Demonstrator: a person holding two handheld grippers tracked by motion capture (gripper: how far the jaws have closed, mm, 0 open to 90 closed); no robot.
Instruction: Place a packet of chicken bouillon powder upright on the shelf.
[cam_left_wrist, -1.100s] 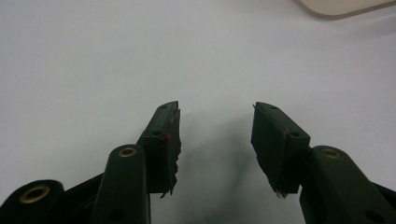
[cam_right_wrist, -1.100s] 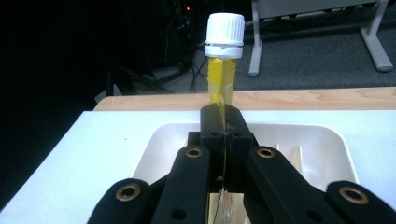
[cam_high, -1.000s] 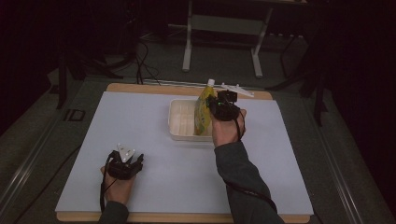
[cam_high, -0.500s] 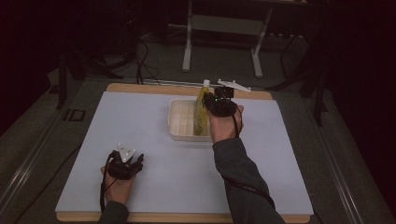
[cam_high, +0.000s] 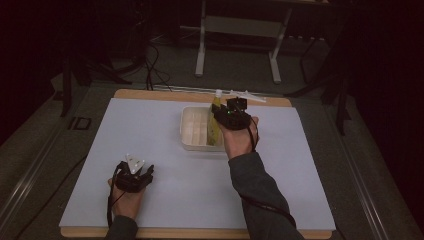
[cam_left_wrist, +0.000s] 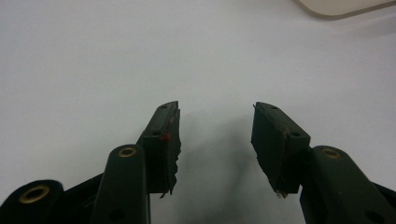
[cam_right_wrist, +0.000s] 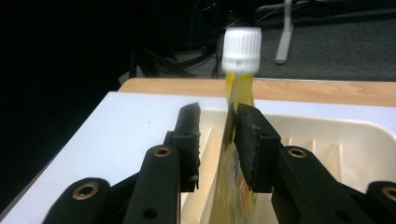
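A yellow pouch (cam_right_wrist: 238, 186) with a white screw cap (cam_right_wrist: 241, 49) stands upright in a cream plastic tray (cam_high: 192, 131), at the tray's right end. My right gripper (cam_right_wrist: 217, 119) is open around the pouch's upper part. The pouch rests against the right-hand jaw, and a gap separates it from the other jaw. In the high view the right gripper (cam_high: 227, 111) hovers over the tray's right edge beside the pouch (cam_high: 214, 129). My left gripper (cam_high: 135, 172) rests near the table's front left. In its own view the left gripper (cam_left_wrist: 215, 126) is open with nothing between its jaws.
The tray sits at the back middle of a white table mat (cam_high: 165, 200) on a wooden-edged table (cam_high: 150, 93). A white stick-like object (cam_high: 245, 93) lies on the far edge. A metal stand (cam_high: 240, 30) and cables stand on the dark floor beyond.
The right gripper has carried the pouch down into the tray's right end, and the pouch now stands edge-on. The left gripper has stayed put.
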